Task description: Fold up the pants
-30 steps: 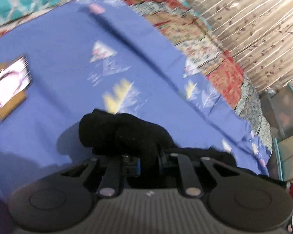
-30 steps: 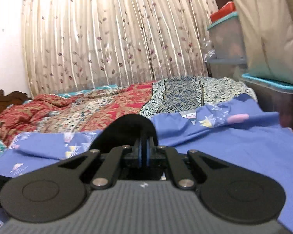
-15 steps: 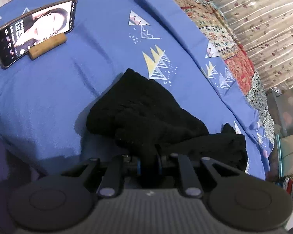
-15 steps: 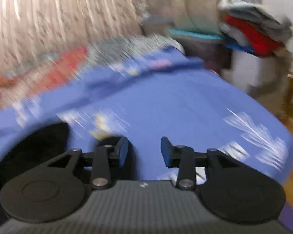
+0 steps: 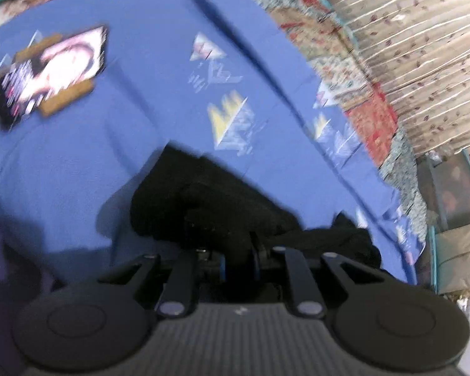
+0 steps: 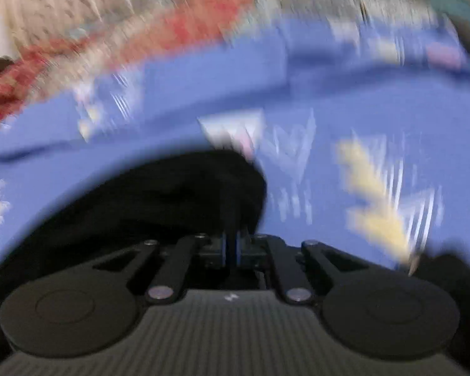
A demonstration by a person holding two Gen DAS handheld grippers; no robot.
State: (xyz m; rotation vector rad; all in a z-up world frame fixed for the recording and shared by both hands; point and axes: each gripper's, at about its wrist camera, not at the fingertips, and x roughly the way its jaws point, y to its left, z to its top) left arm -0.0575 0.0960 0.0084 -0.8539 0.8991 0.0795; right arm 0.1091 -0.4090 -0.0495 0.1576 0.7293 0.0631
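The black pants (image 5: pixel 210 206) lie bunched on the blue bedsheet (image 5: pixel 147 103). My left gripper (image 5: pixel 238 260) is shut on a fold of the black pants, with the cloth heaped just ahead of its fingers. In the right wrist view, which is blurred, my right gripper (image 6: pixel 232 247) is shut on another part of the black pants (image 6: pixel 178 194), which spread left and below it over the blue sheet (image 6: pixel 344 94).
A phone (image 5: pixel 50 72) with a lit screen leans on a wooden stand at the left of the sheet. A red patterned bedspread (image 5: pixel 369 125) and leaf-print curtains (image 5: pixel 416 44) lie beyond. Storage boxes (image 5: pixel 451 194) stand at the right.
My right gripper was open over the sheet half a second ago and is now shut on the pants. My left gripper keeps its hold and has shifted; both views are blurred by motion.
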